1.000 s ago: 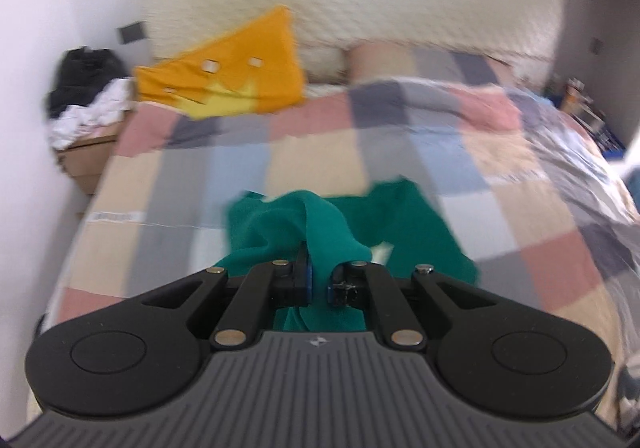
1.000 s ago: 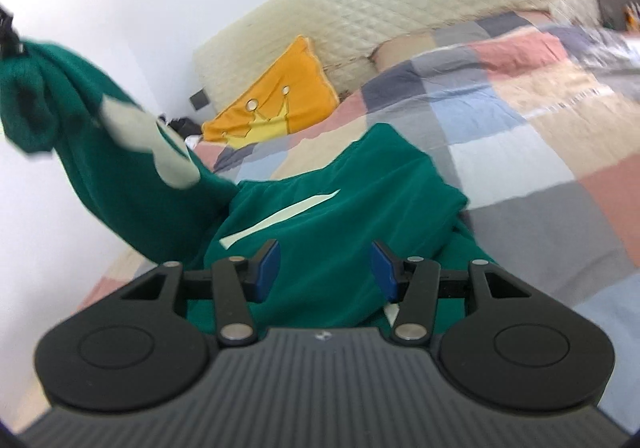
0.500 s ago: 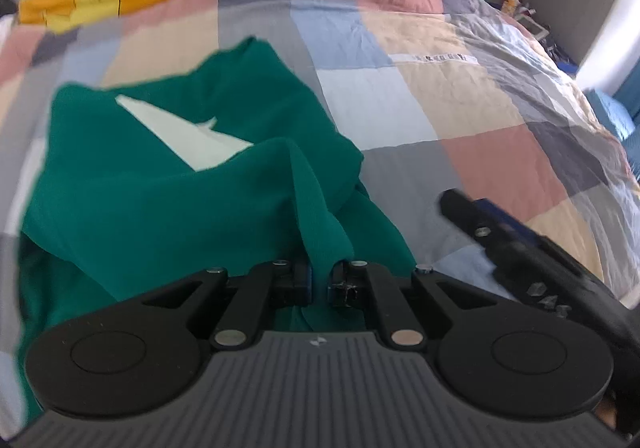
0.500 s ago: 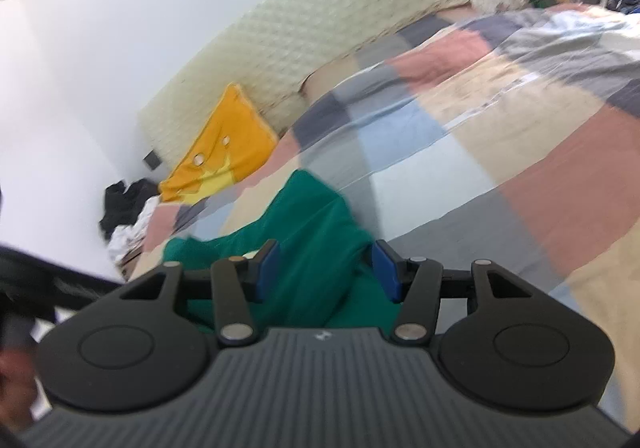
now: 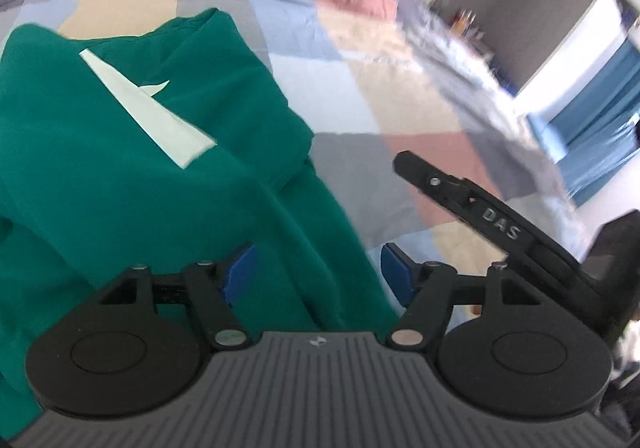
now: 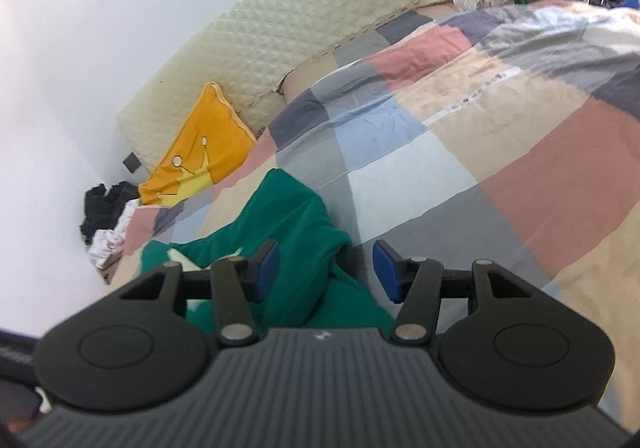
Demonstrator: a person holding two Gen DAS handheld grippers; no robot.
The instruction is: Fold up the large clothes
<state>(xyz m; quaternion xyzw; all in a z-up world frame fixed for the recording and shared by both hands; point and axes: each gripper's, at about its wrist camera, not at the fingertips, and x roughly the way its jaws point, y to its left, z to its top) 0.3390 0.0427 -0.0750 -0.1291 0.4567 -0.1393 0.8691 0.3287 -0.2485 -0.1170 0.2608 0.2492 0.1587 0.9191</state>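
Loosely, green garment (image 5: 120, 183) sprawls across checkered bedspread (image 5: 360, 95).

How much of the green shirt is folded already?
Not much. The green shirt lies bunched on the checked quilt, maybe doubled over once. The left tool is opening, cloth between its pads but unpinched. The right tool is open. Flattening and neat folds remain.

The left gripper (image 5: 316, 274) tilts downward, jaws opening; the right gripper (image 6: 326, 274) stands parted.
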